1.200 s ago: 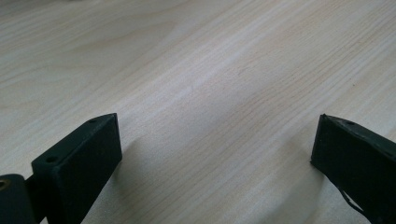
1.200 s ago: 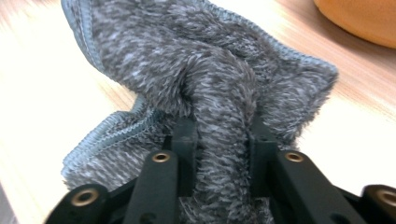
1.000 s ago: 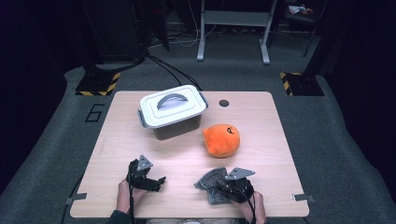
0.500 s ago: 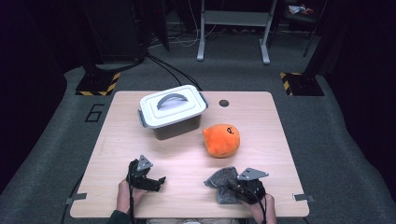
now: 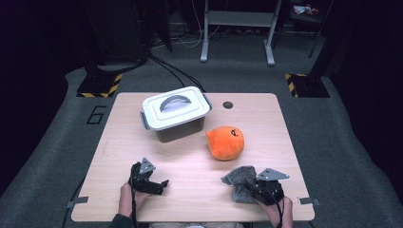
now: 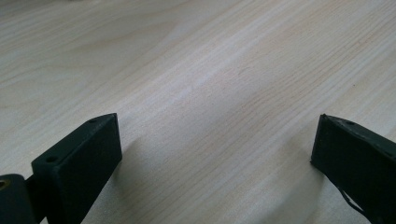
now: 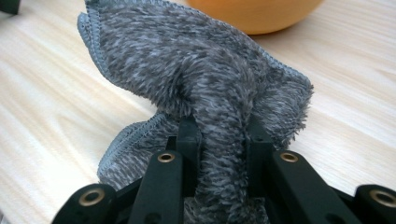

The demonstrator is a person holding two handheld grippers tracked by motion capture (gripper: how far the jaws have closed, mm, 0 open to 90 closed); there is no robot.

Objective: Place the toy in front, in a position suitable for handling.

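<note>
A grey fuzzy cloth (image 5: 240, 179) (image 7: 201, 79) is bunched up near the table's front right, pinched between the jaws of my right gripper (image 5: 259, 189) (image 7: 219, 135), which is shut on a fold of it. Just beyond the cloth lies an orange plush toy (image 5: 225, 142) (image 7: 252, 11). At the front left my left gripper (image 5: 159, 185) (image 6: 215, 149) rests low over bare wood, its jaws wide open with nothing between them.
A white lidded box (image 5: 175, 112) with a grey handle stands at the back of the wooden table (image 5: 190, 166), left of centre. A small dark round hole (image 5: 228, 105) sits near the far edge. Dark floor surrounds the table.
My right gripper has moved to the right along the front edge, dragging the grey cloth with it. The left gripper has kept still.
</note>
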